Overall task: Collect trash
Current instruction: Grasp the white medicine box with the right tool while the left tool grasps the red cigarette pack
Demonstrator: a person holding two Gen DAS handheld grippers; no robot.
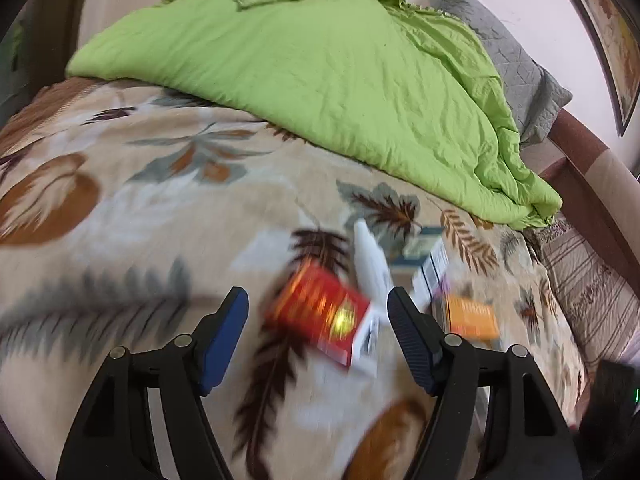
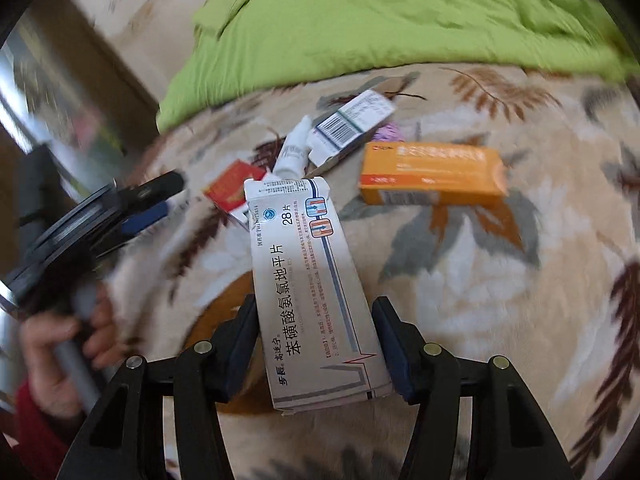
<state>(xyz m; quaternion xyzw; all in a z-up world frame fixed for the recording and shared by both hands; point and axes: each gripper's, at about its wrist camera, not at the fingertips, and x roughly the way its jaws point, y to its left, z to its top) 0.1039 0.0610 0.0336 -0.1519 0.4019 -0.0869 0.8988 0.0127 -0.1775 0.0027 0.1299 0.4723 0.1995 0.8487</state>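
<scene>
Cardboard bends: my right gripper point(image 2: 316, 344) pinches the light white box point(image 2: 316, 292) by its sides. My left gripper point(image 1: 318, 320) gapes, red box point(image 1: 320, 312) just ahead.

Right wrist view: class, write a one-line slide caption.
Right tongs grip a white medicine box above a leaf-print blanket strewn with other boxes.

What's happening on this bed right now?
A person is clearing empty medicine packaging off a leaf-print blanket. The right gripper is clamped on a white pill box. The left gripper is open, reaching toward a red box. An orange box, a barcode box and a small white bottle lie nearby.
</scene>
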